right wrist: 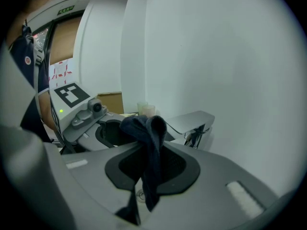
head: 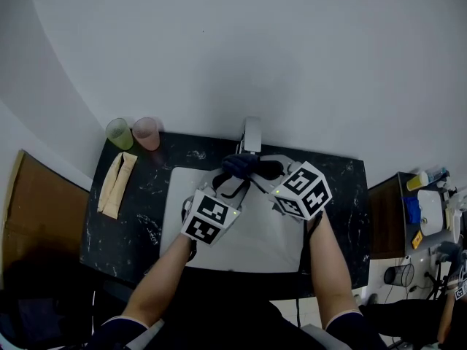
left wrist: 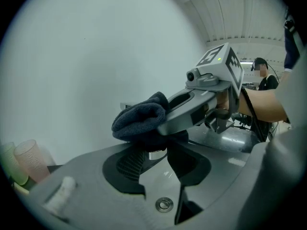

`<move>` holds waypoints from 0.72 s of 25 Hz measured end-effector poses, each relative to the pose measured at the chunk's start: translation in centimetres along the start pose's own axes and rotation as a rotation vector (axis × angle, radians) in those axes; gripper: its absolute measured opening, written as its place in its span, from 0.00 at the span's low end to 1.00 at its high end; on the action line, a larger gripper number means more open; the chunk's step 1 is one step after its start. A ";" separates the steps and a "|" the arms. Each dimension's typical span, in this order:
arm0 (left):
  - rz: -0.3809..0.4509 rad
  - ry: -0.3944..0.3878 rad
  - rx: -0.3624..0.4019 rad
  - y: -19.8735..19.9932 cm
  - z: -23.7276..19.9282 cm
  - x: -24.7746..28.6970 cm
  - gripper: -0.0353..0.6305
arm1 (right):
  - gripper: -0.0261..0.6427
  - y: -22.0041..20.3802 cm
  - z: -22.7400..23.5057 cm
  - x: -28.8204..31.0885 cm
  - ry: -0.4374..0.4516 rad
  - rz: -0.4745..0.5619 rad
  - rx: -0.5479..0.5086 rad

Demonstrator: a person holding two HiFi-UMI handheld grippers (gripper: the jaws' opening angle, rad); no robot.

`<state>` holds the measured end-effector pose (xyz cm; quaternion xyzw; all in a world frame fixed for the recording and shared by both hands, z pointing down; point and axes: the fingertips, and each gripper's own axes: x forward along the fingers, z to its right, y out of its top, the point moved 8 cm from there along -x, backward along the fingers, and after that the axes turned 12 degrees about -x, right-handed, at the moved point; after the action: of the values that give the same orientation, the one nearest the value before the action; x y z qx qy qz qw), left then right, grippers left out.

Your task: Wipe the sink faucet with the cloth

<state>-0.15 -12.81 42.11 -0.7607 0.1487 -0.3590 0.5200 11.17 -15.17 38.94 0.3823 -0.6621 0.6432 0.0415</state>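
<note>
Straight ahead of the left gripper's point(left wrist: 156, 159) open jaws, the cloth point(left wrist: 139, 121) and the right gripper point(right wrist: 146, 162) clamping it bar the way, with the faucet point(right wrist: 192, 121) and wall point(left wrist: 96, 56) close behind. Beneath both pairs of jaws the sink point(head: 255, 246) lies free; cups point(head: 146, 132) stand well left.

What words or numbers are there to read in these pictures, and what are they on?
Nothing can be read clearly.
Green sign, top of the right gripper view: lettering too small to read.
Sheet with red marks below it: too blurred to read.
Yellow bottle, head view: label too small.
Left marker cube and right marker cube: black-and-white squares only, no letters.
</note>
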 end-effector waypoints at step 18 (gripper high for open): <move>0.012 -0.006 -0.018 -0.1 0.0 -0.1 0.27 | 0.13 -1.2 5.6 1.8 -0.113 0.110 0.189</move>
<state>-0.25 -12.70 42.15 -0.7655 0.1553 -0.3523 0.5156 13.00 -20.82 40.00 0.3833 -0.6196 0.6816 -0.0676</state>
